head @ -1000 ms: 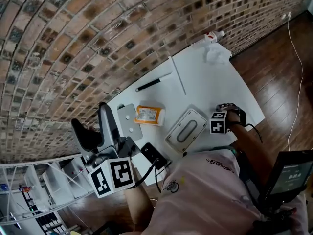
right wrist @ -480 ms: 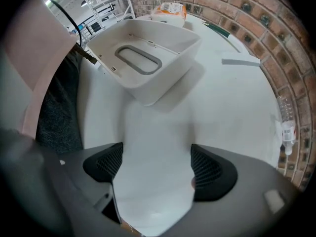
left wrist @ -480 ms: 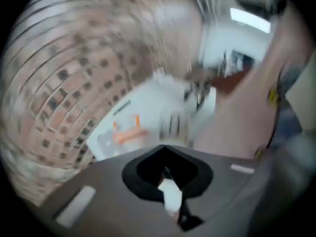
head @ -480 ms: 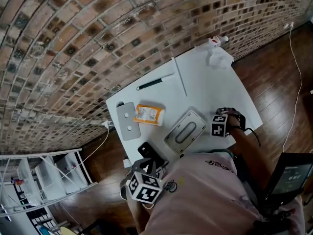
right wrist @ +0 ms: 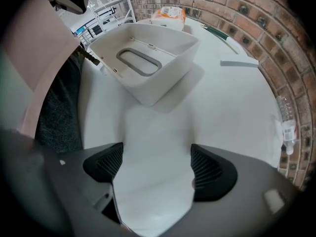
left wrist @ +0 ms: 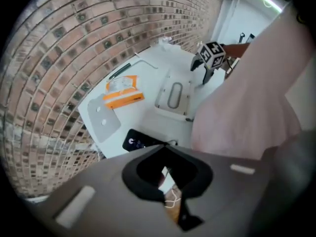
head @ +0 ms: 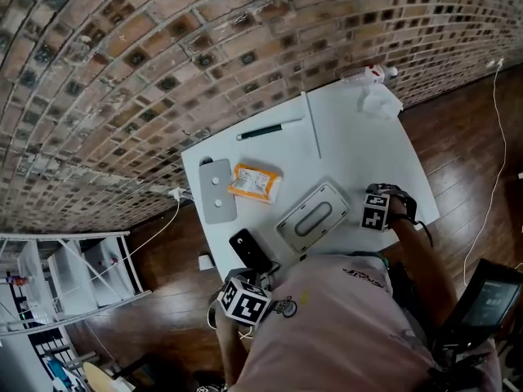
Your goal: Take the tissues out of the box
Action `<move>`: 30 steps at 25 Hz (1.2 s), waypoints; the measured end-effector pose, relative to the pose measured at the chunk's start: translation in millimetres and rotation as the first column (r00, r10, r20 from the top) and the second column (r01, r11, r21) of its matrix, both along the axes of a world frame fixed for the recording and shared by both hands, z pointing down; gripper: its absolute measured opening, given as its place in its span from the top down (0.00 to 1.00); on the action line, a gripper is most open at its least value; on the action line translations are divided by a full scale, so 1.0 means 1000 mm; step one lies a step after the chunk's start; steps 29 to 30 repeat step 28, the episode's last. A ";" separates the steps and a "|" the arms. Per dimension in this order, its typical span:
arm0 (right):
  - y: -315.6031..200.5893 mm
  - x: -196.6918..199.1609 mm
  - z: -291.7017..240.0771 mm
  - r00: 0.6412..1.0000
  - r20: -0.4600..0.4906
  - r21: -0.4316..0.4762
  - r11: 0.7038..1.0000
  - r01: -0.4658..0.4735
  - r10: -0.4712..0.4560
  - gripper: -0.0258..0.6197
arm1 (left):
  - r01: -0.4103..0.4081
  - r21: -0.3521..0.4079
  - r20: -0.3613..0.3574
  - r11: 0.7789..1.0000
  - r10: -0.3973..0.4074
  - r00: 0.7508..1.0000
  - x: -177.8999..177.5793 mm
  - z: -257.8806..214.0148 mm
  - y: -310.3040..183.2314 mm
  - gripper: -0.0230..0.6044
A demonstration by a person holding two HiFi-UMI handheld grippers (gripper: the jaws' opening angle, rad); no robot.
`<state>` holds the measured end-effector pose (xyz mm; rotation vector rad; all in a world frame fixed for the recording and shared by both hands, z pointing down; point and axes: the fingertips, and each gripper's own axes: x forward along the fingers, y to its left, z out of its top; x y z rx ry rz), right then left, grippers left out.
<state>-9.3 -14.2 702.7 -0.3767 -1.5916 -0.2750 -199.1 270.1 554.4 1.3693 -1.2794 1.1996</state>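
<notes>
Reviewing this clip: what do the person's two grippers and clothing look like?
Both grippers have grey bodies. The right gripper has black ribbed pads; the left gripper has black jaw tips. Each carries a white cube with black square markers: the right cube and the left cube. The person wears a pale pink shirt with a small dark print.

The tissue box (head: 327, 198) was pale grey-white, rectangular with rounded corners, and had a long oval slot (head: 311, 220) in its top. It lay flat and askew near the near edge of the white table (head: 359, 153).
</notes>
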 end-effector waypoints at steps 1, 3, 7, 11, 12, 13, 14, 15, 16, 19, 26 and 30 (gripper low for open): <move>0.000 0.000 0.000 1.000 0.000 -0.002 1.000 0.001 -0.001 0.29 | -0.006 0.002 -0.002 1.000 0.006 1.000 0.001 0.001 0.000 0.96; 0.001 0.000 0.000 1.000 -0.004 -0.004 1.000 -0.001 0.001 0.29 | -0.021 0.004 -0.012 1.000 0.021 1.000 0.003 0.002 -0.002 0.96; 0.000 0.000 0.001 0.999 -0.037 0.008 1.000 -0.001 0.002 0.30 | -0.043 0.013 -0.027 0.999 0.044 0.999 0.005 0.003 -0.007 0.96; -0.001 0.001 0.000 1.000 -0.027 0.001 1.000 -0.006 0.006 0.30 | -0.050 0.028 -0.041 0.998 0.051 0.998 0.005 0.003 -0.010 0.96; -0.001 0.002 0.000 1.000 -0.030 0.003 1.000 -0.009 0.009 0.30 | -0.052 0.033 -0.045 0.998 0.053 0.998 0.006 0.004 -0.011 0.96; -0.001 0.003 0.000 0.999 -0.036 0.007 1.000 -0.012 0.012 0.30 | -0.053 0.038 -0.049 0.998 0.055 0.997 0.006 0.004 -0.011 0.96; -0.001 0.003 0.001 0.999 -0.042 0.011 1.000 -0.014 0.014 0.30 | -0.053 0.043 -0.052 0.998 0.055 0.997 0.005 0.005 -0.011 0.96; -0.001 0.002 0.001 0.999 -0.047 0.015 1.000 -0.014 0.015 0.30 | -0.050 0.048 -0.055 0.998 0.052 0.997 0.004 0.005 -0.010 0.96; -0.001 0.000 0.002 0.999 -0.050 0.016 1.000 -0.013 0.014 0.30 | -0.045 0.052 -0.058 0.998 0.048 0.997 0.003 0.006 -0.008 0.96; 0.002 -0.008 0.003 0.999 -0.046 0.016 1.000 -0.002 0.003 0.30 | -0.028 0.058 -0.058 0.998 0.031 0.998 0.000 0.008 -0.002 0.96; 0.007 -0.006 0.003 0.999 -0.038 0.006 1.000 0.009 -0.009 0.30 | -0.039 0.051 -0.054 0.998 0.041 0.998 0.005 0.010 0.005 0.96; 0.010 -0.005 0.003 0.999 -0.039 0.002 1.000 0.015 -0.015 0.30 | -0.044 0.056 -0.052 0.997 0.046 0.998 0.008 0.006 0.005 0.96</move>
